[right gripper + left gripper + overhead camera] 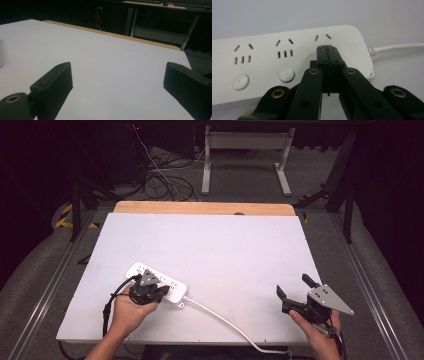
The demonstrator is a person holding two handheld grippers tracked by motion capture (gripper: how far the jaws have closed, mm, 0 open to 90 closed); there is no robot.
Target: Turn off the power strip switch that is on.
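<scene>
Dark curtains and a grey carpet surround a white desk (225, 240) whose far edge shows a strip of bare wood; past it stand the white legs of another table (245, 157) and a tangle of black cables (160, 180) on the floor.

On the near left of the desk, the left tool (327, 50) has its two black jaws pressed flat together with nothing between them. Their tips rest on, or hang just over, the top face of a white power strip (274, 62), right below the pair of slanted slots of the socket nearest the cord end; whether they truly touch the plastic cannot be told. In the left gripper view two more socket groups sit further along the strip, each with a round white button (286, 74) below it. In the high view the strip (172, 287) lies at a slant under the left hand (131, 307), and its white cord (225, 322) leaves the right end and curves across the desk to the near edge.

Well apart, at the near right corner of the desk, the right tool (292, 287) is held in the right hand (317, 330) with its jaws spread wide and empty, pointing out over the bare white surface. A grey three-cornered plate (327, 297) sits on top of it.
</scene>
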